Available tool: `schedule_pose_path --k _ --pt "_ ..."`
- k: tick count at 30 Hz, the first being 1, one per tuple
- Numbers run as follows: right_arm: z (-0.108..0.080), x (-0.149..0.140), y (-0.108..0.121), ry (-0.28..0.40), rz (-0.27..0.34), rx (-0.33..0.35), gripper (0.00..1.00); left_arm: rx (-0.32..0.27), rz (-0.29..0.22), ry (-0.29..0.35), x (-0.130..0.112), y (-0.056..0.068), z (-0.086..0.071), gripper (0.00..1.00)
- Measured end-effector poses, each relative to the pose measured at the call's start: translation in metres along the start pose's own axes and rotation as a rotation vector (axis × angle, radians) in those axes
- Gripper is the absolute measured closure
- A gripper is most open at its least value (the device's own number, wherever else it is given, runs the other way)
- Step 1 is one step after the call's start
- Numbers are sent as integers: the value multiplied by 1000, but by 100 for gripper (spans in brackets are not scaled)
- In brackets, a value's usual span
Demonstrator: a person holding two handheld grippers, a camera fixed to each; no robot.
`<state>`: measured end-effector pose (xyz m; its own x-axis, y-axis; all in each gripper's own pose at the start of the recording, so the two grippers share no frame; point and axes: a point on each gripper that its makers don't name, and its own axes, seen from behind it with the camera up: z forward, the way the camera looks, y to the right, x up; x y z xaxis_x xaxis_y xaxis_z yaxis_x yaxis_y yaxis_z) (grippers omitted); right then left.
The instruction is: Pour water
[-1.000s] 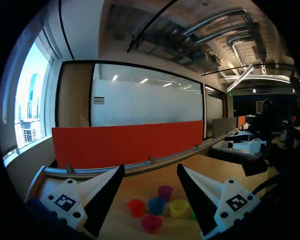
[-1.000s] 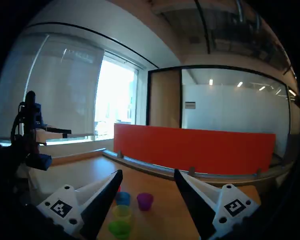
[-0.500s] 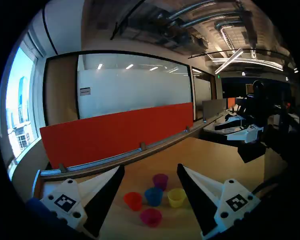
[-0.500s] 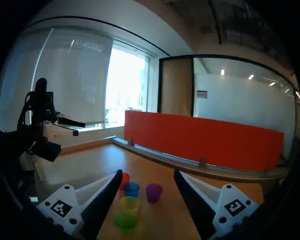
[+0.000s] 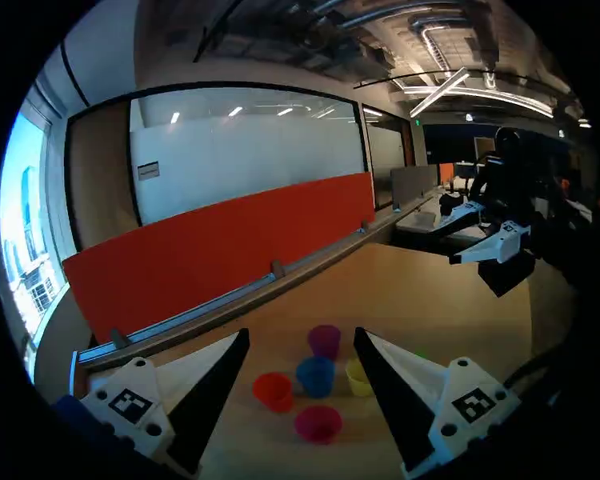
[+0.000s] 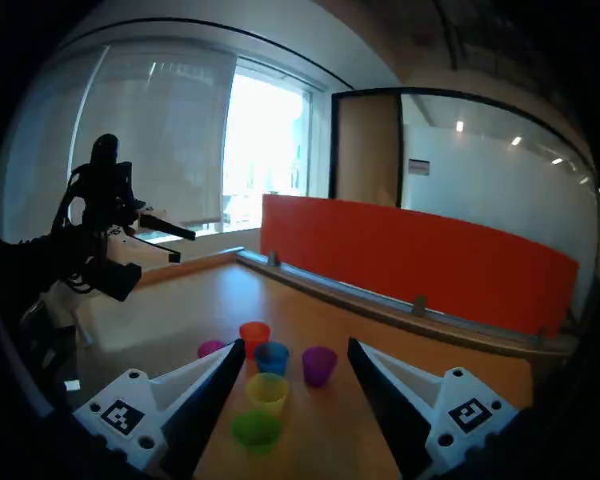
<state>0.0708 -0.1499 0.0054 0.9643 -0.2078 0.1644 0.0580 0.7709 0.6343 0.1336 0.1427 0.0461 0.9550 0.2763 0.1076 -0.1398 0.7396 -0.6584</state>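
Pouring not begun: left tongs [image 5: 300,331] and right tongs [image 6: 295,342] gape wide, empty, facing small coloured plastic cups [image 6: 272,358] on the wooden bench [image 6: 332,432].

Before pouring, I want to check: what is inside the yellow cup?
The yellow cup shows only its own yellow inner wall. Its near rim covers the bottom, so any water there cannot be seen.

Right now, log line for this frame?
left gripper: open, empty | right gripper: open, empty | cups: six, upright on table | pour: not started
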Motion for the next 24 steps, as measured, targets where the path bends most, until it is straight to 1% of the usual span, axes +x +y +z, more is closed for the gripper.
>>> schedule_pose_path --k 5,14,18,24 --pt "6 -13 -1 -33 -6 15 0 -25 25 -35 -12 1 14 2" --pt "19 -34 -7 -92 -23 41 1 -95 52 -68 -31 4 38 3" --pt "25 -44 -11 -109 -20 55 0 -119 55 -88 -42 5 48 3" --pt "35 -62 -15 -142 -9 76 1 -141 48 -138 -62 1 61 2"
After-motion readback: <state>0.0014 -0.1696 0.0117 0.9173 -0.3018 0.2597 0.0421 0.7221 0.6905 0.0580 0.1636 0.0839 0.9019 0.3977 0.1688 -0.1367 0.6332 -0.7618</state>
